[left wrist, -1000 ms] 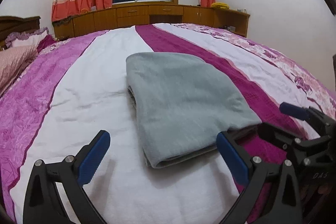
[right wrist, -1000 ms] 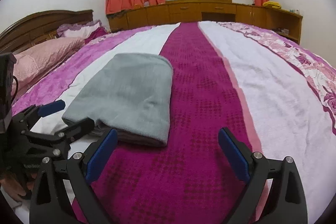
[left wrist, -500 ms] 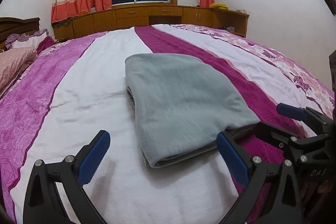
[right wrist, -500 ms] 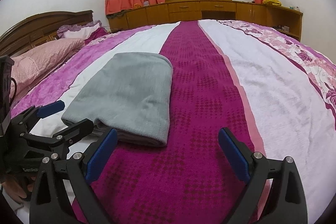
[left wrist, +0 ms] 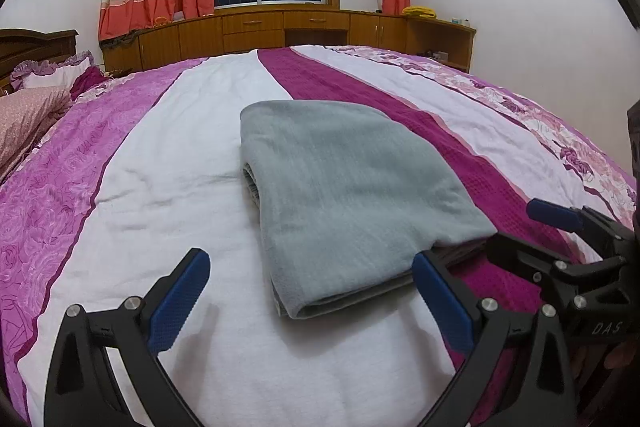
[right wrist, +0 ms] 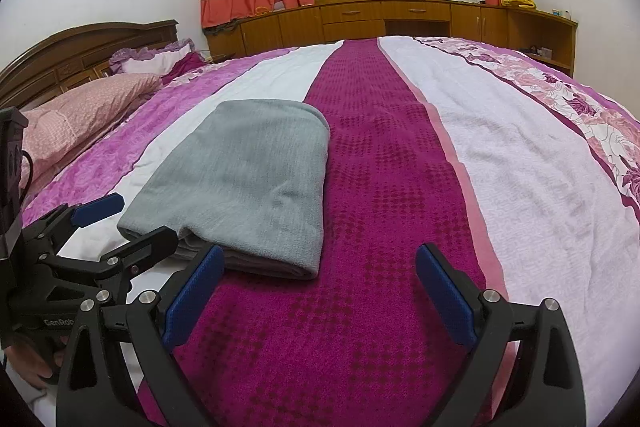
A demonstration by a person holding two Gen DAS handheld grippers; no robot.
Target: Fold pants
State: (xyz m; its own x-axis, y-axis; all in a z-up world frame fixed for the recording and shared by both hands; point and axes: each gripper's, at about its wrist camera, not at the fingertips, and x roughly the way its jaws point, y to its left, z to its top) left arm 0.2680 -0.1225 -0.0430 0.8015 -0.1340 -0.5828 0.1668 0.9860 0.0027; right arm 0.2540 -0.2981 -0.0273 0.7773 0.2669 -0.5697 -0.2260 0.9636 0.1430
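The grey pants (left wrist: 344,195) lie folded into a neat rectangle on the bed, also seen in the right wrist view (right wrist: 244,183). My left gripper (left wrist: 310,287) is open and empty, just short of the pants' near edge. My right gripper (right wrist: 316,281) is open and empty, over the magenta stripe to the right of the pants' near corner. Each gripper shows in the other's view: the right one (left wrist: 532,227) at the right, the left one (right wrist: 128,223) at the left, both beside the pants' near end.
The bed cover (left wrist: 160,187) has pink, white and magenta stripes. Pillows (right wrist: 80,115) and a wooden headboard (right wrist: 80,47) are at the left. Wooden cabinets (left wrist: 280,27) run under the window at the far wall.
Both grippers have drawn back and risen slightly from the pants. Jaws stay open. The pants have not moved.
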